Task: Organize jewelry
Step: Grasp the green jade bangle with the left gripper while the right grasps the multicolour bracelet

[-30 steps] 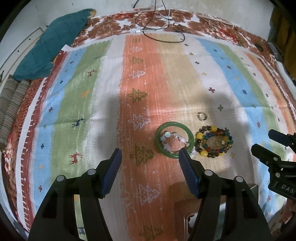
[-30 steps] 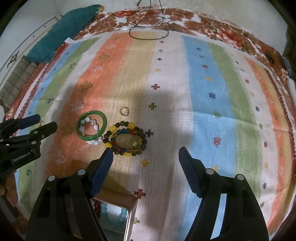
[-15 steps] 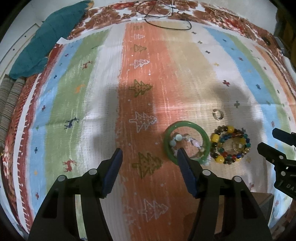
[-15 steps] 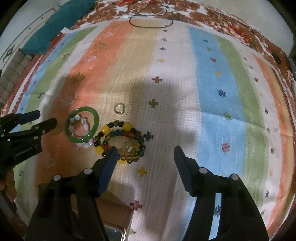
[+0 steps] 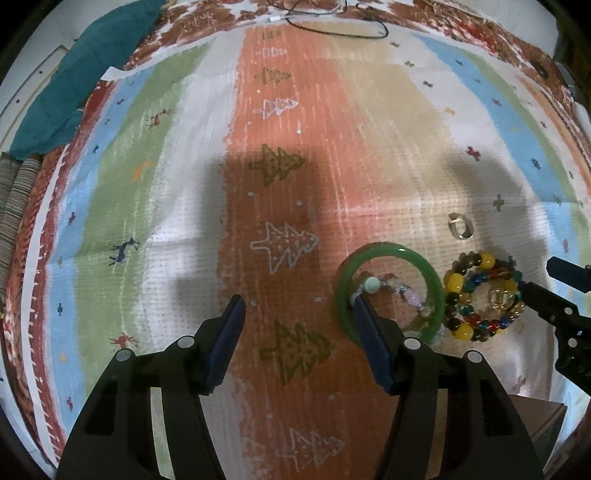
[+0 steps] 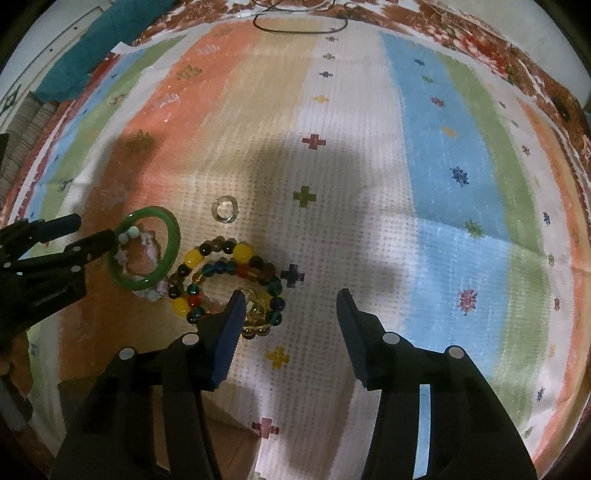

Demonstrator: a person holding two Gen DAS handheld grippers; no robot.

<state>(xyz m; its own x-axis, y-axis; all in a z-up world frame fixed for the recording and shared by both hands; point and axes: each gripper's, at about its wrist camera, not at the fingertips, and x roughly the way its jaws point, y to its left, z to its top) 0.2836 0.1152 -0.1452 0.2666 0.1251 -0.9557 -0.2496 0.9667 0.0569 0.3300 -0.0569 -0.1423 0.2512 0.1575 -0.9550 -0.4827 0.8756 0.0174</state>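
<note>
A green bangle [image 5: 391, 254] [image 6: 171, 240] lies on the striped cloth with a pale bead bracelet [image 5: 406, 295] [image 6: 147, 243] inside it. Beside it lie stacked multicolour bead bracelets [image 5: 480, 295] [image 6: 225, 280] and a small clear ring [image 5: 460, 226] [image 6: 225, 209]. My left gripper [image 5: 299, 306] [image 6: 92, 229] is open and empty; its right finger reaches the bangle's near-left rim. My right gripper [image 6: 290, 299] [image 5: 539, 277] is open and empty; its left finger overlaps the multicolour bracelets' near edge.
The striped cloth [image 5: 295, 110] covers a floral bed. A teal pillow [image 5: 74, 81] lies far left, a black cable [image 5: 332, 26] at the far edge. A brown box corner [image 5: 535, 417] [image 6: 229, 446] shows at the near edge.
Both grippers have moved forward and down toward the jewelry; the pieces look larger and closer. The jewelry itself has not moved. Both stay open.
</note>
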